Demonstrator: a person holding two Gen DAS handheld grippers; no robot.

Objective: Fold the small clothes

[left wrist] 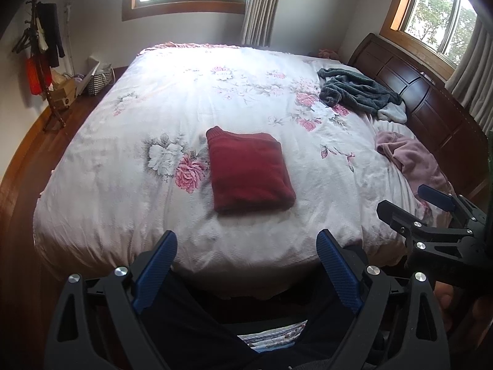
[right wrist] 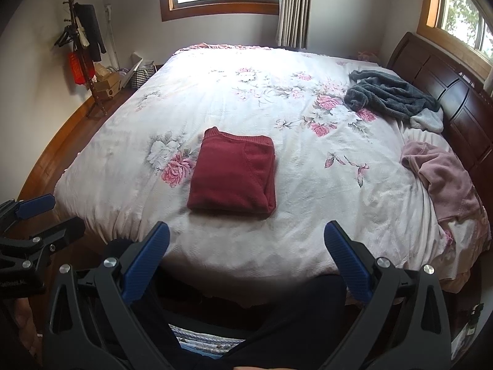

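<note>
A dark red sweater lies folded into a neat rectangle near the middle of the floral bedspread. A crumpled pink garment lies at the bed's right side, and a rumpled grey fleece garment lies further back by the headboard. My left gripper is open and empty, held back from the bed's near edge. My right gripper is open and empty too, beside the left one; its fingers also show at the right of the left wrist view.
A dark wooden headboard runs along the right. A coat rack with hanging items and boxes and a basket stand on the wooden floor at the left. Windows with curtains are behind. The person's dark trouser legs are below the grippers.
</note>
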